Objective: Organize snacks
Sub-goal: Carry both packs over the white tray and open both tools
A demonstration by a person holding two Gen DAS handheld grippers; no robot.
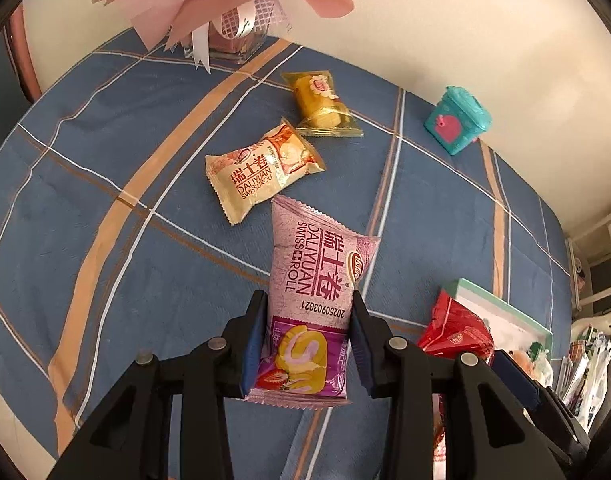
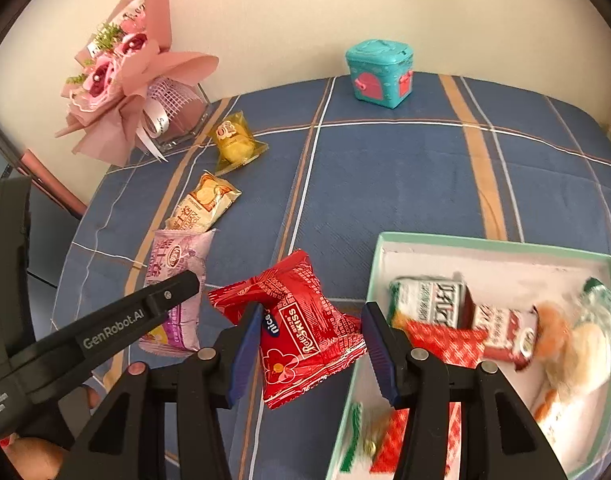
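Note:
My left gripper (image 1: 308, 308) is shut on a purple Swiss roll pack (image 1: 317, 276), which hangs upright between the pads above the blue plaid tablecloth (image 1: 105, 168). The same pack (image 2: 177, 264) shows at the left of the right wrist view, with a left finger (image 2: 173, 290) across it. My right gripper (image 2: 314, 316) is shut on a red Kiss snack pack (image 2: 301, 320), both blue pads pressing its sides. The pack hangs just left of a mint-rimmed white box (image 2: 485, 242) holding several snacks. From the left wrist view the red pack (image 1: 453, 328) sits beside the box (image 1: 505, 308).
A cream Swiss roll pack (image 1: 261, 172) and a yellow cake pack (image 1: 321, 104) lie on the cloth beyond my left gripper. A teal toy box (image 2: 381, 74) stands near the far edge by the wall. A pink bouquet (image 2: 121, 76) in a glass vase occupies the far left corner.

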